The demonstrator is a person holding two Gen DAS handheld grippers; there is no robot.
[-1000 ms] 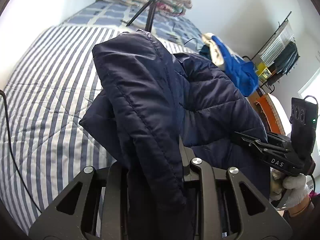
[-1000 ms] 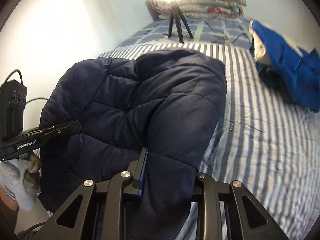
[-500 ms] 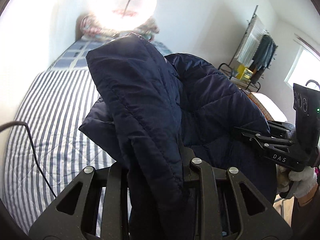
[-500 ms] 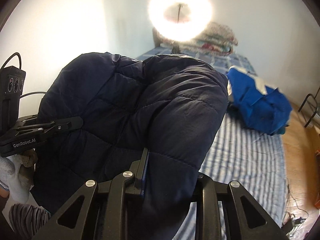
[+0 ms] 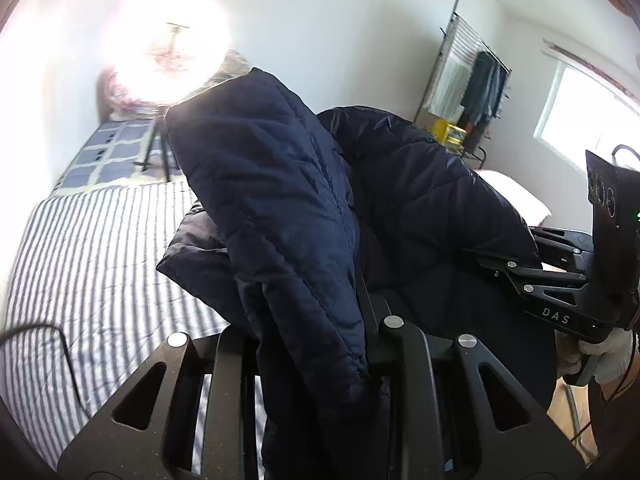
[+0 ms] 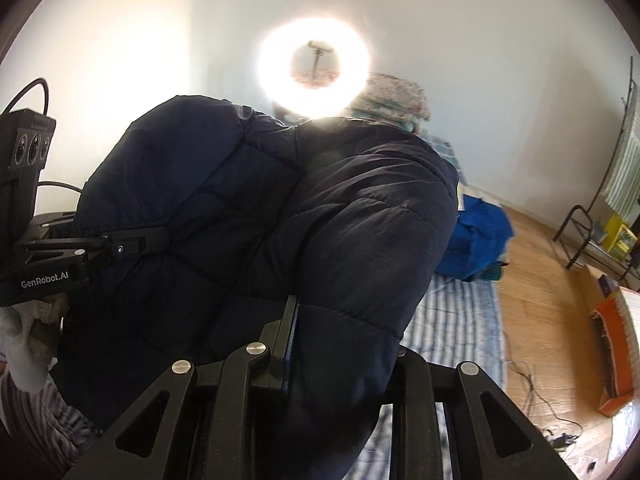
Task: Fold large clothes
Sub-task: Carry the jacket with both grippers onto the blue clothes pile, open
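A dark navy quilted puffer jacket [image 5: 280, 208] hangs in the air above the striped bed [image 5: 92, 256]. My left gripper [image 5: 320, 344] is shut on one edge of it; the fabric drapes over the fingers and hides them. My right gripper [image 6: 340, 344] is shut on another edge of the same jacket [image 6: 320, 216], with one finger [image 6: 289, 320] showing beside the fabric. Each gripper shows in the other's view: the right one [image 5: 520, 276] at the right, the left one [image 6: 120, 246] at the left, both clamped into the jacket.
A bright ring light on a tripod [image 6: 314, 68] stands at the head of the bed by folded quilts [image 6: 392, 96]. A blue garment [image 6: 480, 236] lies on the bed's right side. A clothes rack [image 5: 472, 84] and wooden floor [image 6: 540, 280] are to the right.
Both grippers have lifted the jacket higher off the bed and tilted upward, so the wall, ring light and floor now show. Both grips are unchanged.
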